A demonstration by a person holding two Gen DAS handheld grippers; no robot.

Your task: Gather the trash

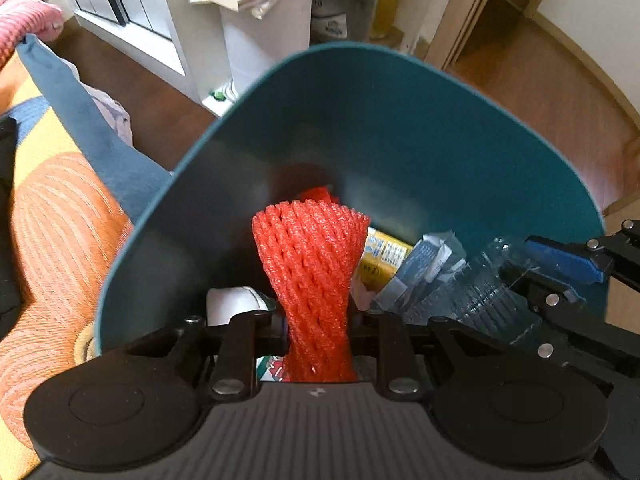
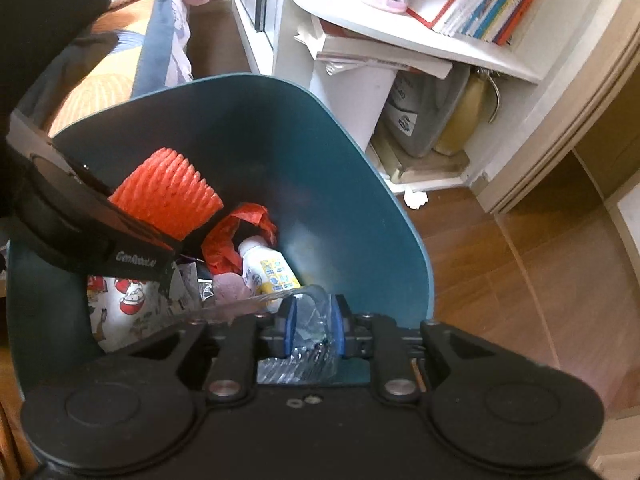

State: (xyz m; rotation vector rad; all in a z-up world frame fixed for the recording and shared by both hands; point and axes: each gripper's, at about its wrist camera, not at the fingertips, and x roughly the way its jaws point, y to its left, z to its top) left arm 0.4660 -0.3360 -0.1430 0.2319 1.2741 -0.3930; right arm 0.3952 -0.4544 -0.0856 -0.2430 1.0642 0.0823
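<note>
A teal trash bin (image 1: 420, 128) fills both views; it also shows in the right wrist view (image 2: 360, 184). My left gripper (image 1: 318, 328) is shut on a red foam fruit net (image 1: 312, 256) and holds it over the bin's inside; the net shows in the right wrist view (image 2: 168, 188). My right gripper (image 2: 314, 328) is shut on a crushed clear plastic bottle (image 2: 308, 360) at the bin's rim; the bottle shows in the left wrist view (image 1: 480, 292). Inside lie a small white and yellow bottle (image 2: 268, 268), red wrapping (image 2: 236, 236) and a printed wrapper (image 2: 124, 304).
A bed with an orange patterned cover (image 1: 52, 220) and a blue cloth (image 1: 92, 120) is at the left. White shelves with books (image 2: 480, 4) stand behind the bin. A crumpled white paper (image 2: 415, 199) lies on the wooden floor (image 2: 520, 272) near the shelf foot.
</note>
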